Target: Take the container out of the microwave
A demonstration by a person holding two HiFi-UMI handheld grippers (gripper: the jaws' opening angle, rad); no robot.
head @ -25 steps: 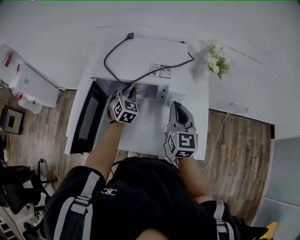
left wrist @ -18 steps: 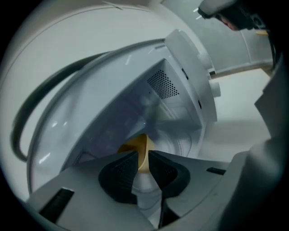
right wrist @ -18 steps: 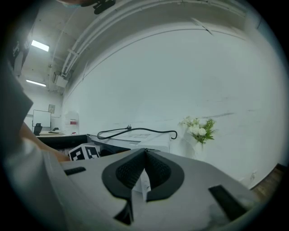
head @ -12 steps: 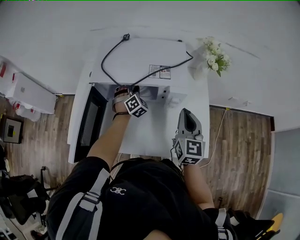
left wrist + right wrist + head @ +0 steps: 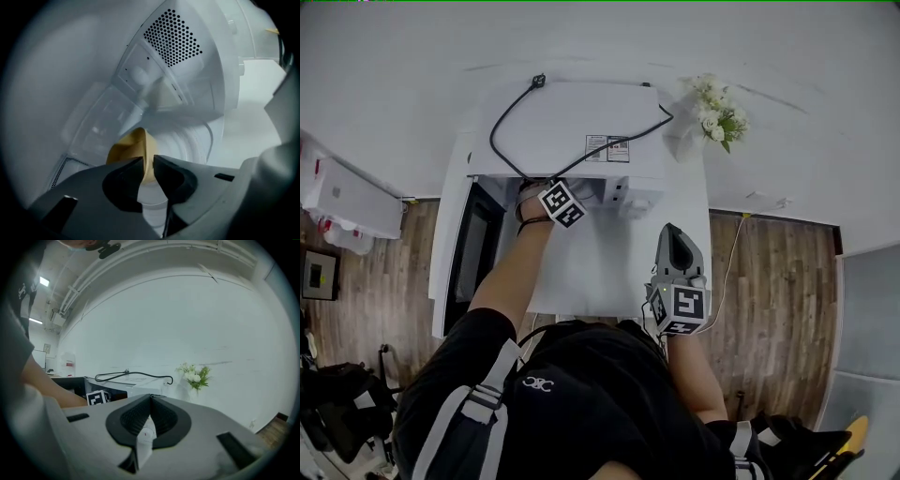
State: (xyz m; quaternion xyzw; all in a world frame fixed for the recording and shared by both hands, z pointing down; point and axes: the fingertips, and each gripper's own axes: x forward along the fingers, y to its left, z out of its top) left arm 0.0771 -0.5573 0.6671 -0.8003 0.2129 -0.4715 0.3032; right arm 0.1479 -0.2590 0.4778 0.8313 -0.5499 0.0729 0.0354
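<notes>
- 2 grippers were in view. The left gripper (image 5: 148, 163) was inside the microwave (image 5: 572, 117), whose door (image 5: 473, 253) stood open at the left.
- Its jaws were closing on the rim of the yellow container (image 5: 125, 149), which stood between them, still inside the cavity.
- The right gripper (image 5: 150, 398) hovered over the table (image 5: 591, 272) in front of the microwave, its jaws pressed together on nothing.
- A cable (image 5: 493, 141) lay on top of the microwave, and flowers (image 5: 712, 112) stood just beside it.
</notes>
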